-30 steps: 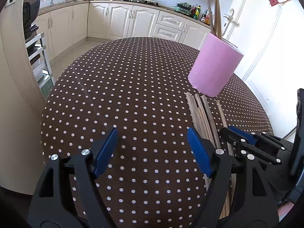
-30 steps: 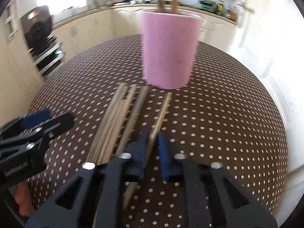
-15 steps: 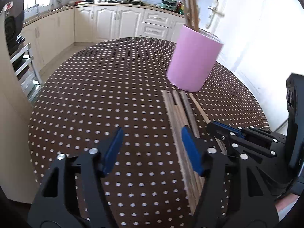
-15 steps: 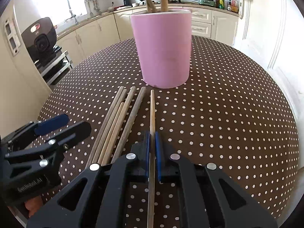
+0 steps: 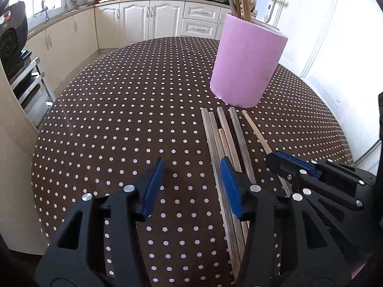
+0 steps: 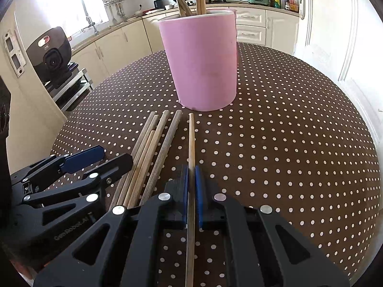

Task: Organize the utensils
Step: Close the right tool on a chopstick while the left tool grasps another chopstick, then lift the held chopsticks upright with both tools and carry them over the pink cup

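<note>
Right tool [image 6: 190, 186] pinches one chopstick [image 6: 191, 138] beside the bundle [image 6: 148, 157].

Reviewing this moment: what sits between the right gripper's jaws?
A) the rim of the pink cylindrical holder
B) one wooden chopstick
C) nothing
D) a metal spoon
B: the right gripper has its blue pads closed on a single light wooden chopstick that points toward the pink cylindrical holder.

Bright daylight, window [image 6: 71, 4] glare, fisheye-bent edges with dark corners, perhaps slightly soft.
</note>
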{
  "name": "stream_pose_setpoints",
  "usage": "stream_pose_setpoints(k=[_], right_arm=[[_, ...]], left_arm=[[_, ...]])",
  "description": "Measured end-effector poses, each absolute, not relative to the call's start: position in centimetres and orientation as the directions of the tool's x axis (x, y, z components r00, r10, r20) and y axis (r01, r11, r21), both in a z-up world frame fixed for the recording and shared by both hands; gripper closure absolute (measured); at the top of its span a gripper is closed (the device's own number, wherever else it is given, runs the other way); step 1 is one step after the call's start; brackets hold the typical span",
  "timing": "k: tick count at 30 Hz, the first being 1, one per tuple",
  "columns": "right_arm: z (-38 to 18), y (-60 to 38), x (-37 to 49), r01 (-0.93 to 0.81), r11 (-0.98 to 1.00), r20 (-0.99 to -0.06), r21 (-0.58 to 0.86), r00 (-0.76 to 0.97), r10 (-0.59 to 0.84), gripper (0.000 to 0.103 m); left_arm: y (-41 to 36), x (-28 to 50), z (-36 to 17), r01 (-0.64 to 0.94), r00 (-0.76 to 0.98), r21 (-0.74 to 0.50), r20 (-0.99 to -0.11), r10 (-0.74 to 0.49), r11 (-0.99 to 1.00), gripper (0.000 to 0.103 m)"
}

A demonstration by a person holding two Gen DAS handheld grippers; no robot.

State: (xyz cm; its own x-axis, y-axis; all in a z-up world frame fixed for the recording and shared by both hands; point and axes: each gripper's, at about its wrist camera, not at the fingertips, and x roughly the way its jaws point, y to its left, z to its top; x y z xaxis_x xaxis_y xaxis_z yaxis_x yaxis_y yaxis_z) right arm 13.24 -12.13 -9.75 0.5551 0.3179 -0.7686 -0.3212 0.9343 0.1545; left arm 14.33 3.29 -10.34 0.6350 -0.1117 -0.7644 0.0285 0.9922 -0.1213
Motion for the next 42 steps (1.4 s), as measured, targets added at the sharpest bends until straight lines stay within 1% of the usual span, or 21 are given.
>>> stream_pose_setpoints(k=[6,8,10,14,18,20,21,23,27,28,29,32,34,39,42], right_arm=[[-9.7,-12.1,13.2,-0.321,0.935,-0.769,0.153,0.555,0.317,0.099],[-9.7,-12.1,13.2,-0.322,0.935,-0.769,0.150,0.556,0.314,0.099],[-9.7,-12.2,13.2,-0.321,0.935,-0.769,0.148,0.557,0.313,0.099],[-9.7,-12.2,13.3,-0.320,0.935,-0.768,0.156,0.555,0.318,0.099],[-9.7,-12.2,13.4,-0.320,0.935,-0.769,0.155,0.555,0.318,0.099],[-9.7,-12.3,13.4,-0.320,0.934,-0.768,0.157,0.555,0.319,0.099],[-9.7,-12.3,13.4,-0.320,0.934,-0.768,0.157,0.555,0.319,0.099],[-9.7,-12.3,13.3,-0.319,0.935,-0.768,0.157,0.555,0.319,0.099],[-9.7,-12.2,13.4,-0.319,0.934,-0.768,0.160,0.554,0.321,0.099],[-9.7,-12.3,13.4,-0.319,0.934,-0.767,0.164,0.554,0.323,0.099],[-9.7,-12.4,13.4,-0.318,0.933,-0.767,0.166,0.553,0.325,0.099],[-9.6,-12.5,13.4,-0.310,0.936,-0.766,0.165,0.558,0.320,0.099],[-9.5,-12.7,13.3,-0.303,0.938,-0.764,0.168,0.561,0.319,0.099],[-9.4,-13.6,13.3,-0.266,0.945,-0.755,0.192,0.575,0.316,0.098],[-9.2,-14.2,13.2,-0.245,0.948,-0.746,0.203,0.588,0.312,0.098]], left_arm=[[3.0,15.2,-10.2,-0.060,0.606,-0.141,-0.792,-0.076,0.988,0.056],[2.7,15.6,-10.1,-0.078,0.599,-0.133,-0.799,-0.060,0.988,0.060],[2.5,15.7,-10.1,-0.074,0.587,-0.133,-0.807,-0.064,0.988,0.065],[2.5,15.3,-10.2,-0.045,0.551,-0.141,-0.829,-0.093,0.989,0.065],[2.3,14.7,-10.1,-0.032,0.530,-0.125,-0.843,-0.089,0.992,0.066],[2.4,14.6,-10.2,-0.047,0.548,-0.123,-0.833,-0.077,0.991,0.071],[2.4,14.6,-10.3,-0.051,0.563,-0.124,-0.823,-0.075,0.991,0.072],[2.6,14.4,-10.5,-0.045,0.585,-0.118,-0.808,-0.069,0.992,0.078],[3.0,14.4,-10.9,-0.004,0.627,-0.130,-0.773,-0.098,0.992,0.085],[3.1,14.4,-10.9,-0.001,0.628,-0.120,-0.773,-0.093,0.993,0.090],[3.3,14.3,-10.9,0.005,0.629,-0.110,-0.772,-0.089,0.994,0.092],[3.2,14.3,-10.8,0.035,0.631,-0.069,-0.772,-0.075,0.997,0.096],[3.1,14.2,-10.8,0.049,0.637,-0.067,-0.766,-0.083,0.997,0.097],[3.2,14.0,-10.7,0.074,0.645,-0.128,-0.750,-0.146,0.989,0.097],[3.6,14.1,-10.5,0.080,0.650,-0.147,-0.742,-0.163,0.986,0.097]])
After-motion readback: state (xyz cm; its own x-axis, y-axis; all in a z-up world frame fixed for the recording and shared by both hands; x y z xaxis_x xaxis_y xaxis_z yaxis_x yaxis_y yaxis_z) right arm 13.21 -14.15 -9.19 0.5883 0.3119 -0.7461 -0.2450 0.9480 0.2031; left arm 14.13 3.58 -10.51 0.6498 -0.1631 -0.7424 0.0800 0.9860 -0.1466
